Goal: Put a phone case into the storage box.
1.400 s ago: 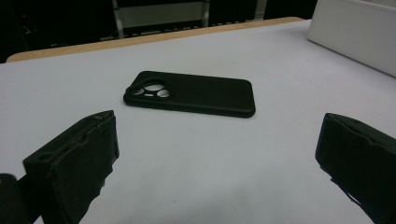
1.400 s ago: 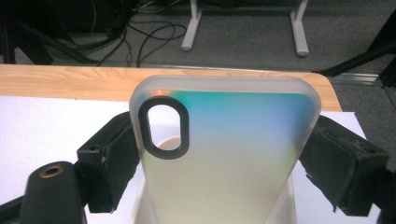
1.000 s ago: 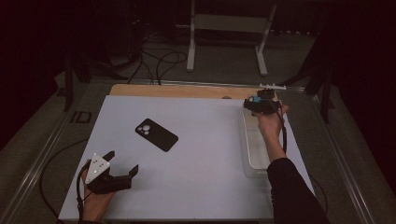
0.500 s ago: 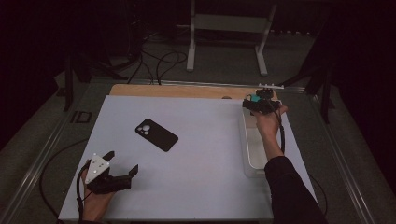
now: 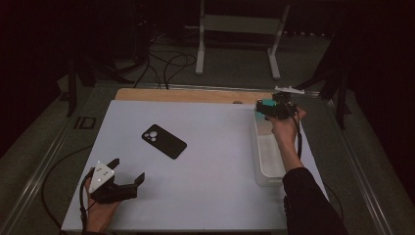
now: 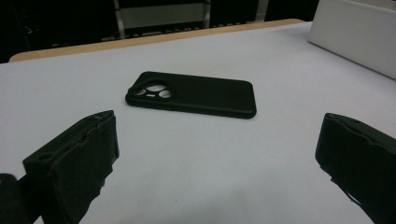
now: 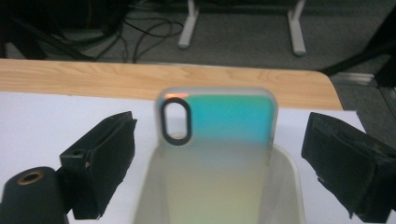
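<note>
Two grippers are at work over a white table mat (image 5: pixel 210 196). In the high view the right gripper (image 5: pixel 270 108) hovers at the far end of a clear plastic bin (image 5: pixel 268 169) that lies along the mat's right edge, with the person's forearm stretched above the bin. Its jaws have just been opening and now stand wide apart, gripping nothing. In the right gripper view (image 7: pixel 224 154), an iridescent phone case (image 7: pixel 219 140) stands between the two jaws, free of both pads, its teal upper part and oval camera cutout facing the camera and its lower part reaching down into the bin (image 7: pixel 292 186) just ahead of the jaws. Whether the case leans on the bin's wall I cannot tell.

Near the front left corner of the mat, the left gripper (image 5: pixel 128 172) rests low in the person's hand, jaws spread wide and empty. In the left gripper view (image 6: pixel 215 154), a black phone (image 6: pixel 194 94) lies flat on the mat ahead of these jaws, well apart from them, camera side up. Beyond it to the right shows a wall of the bin (image 6: pixel 359 32).
</note>
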